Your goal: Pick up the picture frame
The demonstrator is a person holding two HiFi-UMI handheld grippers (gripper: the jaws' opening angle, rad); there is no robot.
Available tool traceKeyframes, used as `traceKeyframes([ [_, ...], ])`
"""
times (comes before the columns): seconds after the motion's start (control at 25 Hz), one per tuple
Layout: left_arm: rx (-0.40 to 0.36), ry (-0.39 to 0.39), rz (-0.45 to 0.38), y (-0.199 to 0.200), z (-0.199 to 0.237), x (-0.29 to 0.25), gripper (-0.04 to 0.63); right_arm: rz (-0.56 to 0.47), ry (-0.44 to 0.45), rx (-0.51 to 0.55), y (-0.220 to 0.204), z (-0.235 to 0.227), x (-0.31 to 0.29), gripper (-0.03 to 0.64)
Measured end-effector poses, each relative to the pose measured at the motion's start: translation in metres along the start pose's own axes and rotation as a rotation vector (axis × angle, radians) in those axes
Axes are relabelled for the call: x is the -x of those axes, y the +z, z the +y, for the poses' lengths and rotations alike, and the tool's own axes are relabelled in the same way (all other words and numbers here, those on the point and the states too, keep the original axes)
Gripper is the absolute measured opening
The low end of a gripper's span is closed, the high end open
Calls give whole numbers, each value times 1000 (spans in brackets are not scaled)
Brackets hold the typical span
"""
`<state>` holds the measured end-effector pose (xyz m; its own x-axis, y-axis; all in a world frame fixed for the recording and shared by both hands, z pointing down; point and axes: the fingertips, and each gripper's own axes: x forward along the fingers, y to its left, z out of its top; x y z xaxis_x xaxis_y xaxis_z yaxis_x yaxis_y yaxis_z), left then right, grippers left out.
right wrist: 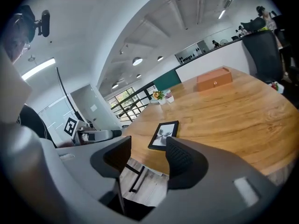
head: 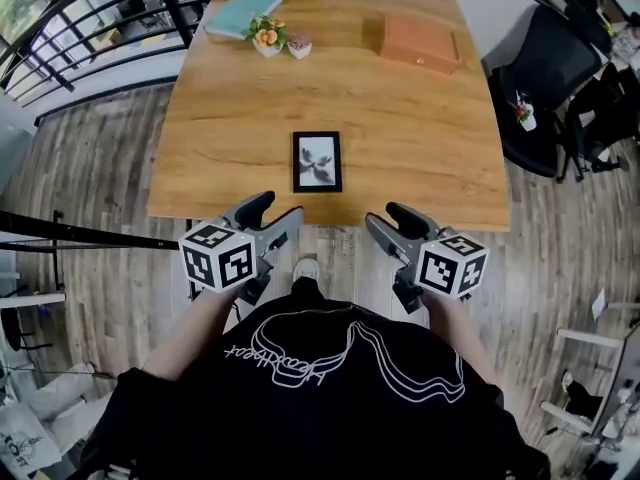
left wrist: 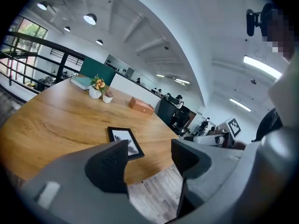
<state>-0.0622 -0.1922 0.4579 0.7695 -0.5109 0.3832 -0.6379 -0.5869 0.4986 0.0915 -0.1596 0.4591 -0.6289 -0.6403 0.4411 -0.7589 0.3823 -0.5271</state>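
Observation:
A black picture frame (head: 317,161) with a grey and white print lies flat near the front edge of the wooden table (head: 420,118). It also shows in the left gripper view as the frame (left wrist: 124,141) and in the right gripper view as the frame (right wrist: 164,135). My left gripper (head: 277,213) is held off the table, short of its front edge, left of the frame, open and empty. My right gripper (head: 387,218) is held likewise to the frame's right, open with nothing between its fingers.
At the table's far side lie a teal book (head: 243,12), two small flower pots (head: 268,38), and an orange-brown box (head: 420,43). Black office chairs (head: 560,68) stand to the right. A black railing (head: 90,18) runs along the left. Wooden floor lies below the grippers.

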Motion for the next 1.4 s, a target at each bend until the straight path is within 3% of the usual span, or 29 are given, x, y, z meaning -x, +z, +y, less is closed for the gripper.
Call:
traceKeyframes([
  [0.32,27,4,65,13,69,-37,279,81,-33,-27,18,-31,-78,245],
  [0.56,-4,29,68,20,104,-66,279,164,-59,-4,14,-53,-125,245],
  [0.96,9,32,135,8,129,-84,279,316,-136,16,-9,-87,-173,230],
  [1.4,13,30,164,5,137,-95,279,372,-224,3,-20,-102,-189,187],
])
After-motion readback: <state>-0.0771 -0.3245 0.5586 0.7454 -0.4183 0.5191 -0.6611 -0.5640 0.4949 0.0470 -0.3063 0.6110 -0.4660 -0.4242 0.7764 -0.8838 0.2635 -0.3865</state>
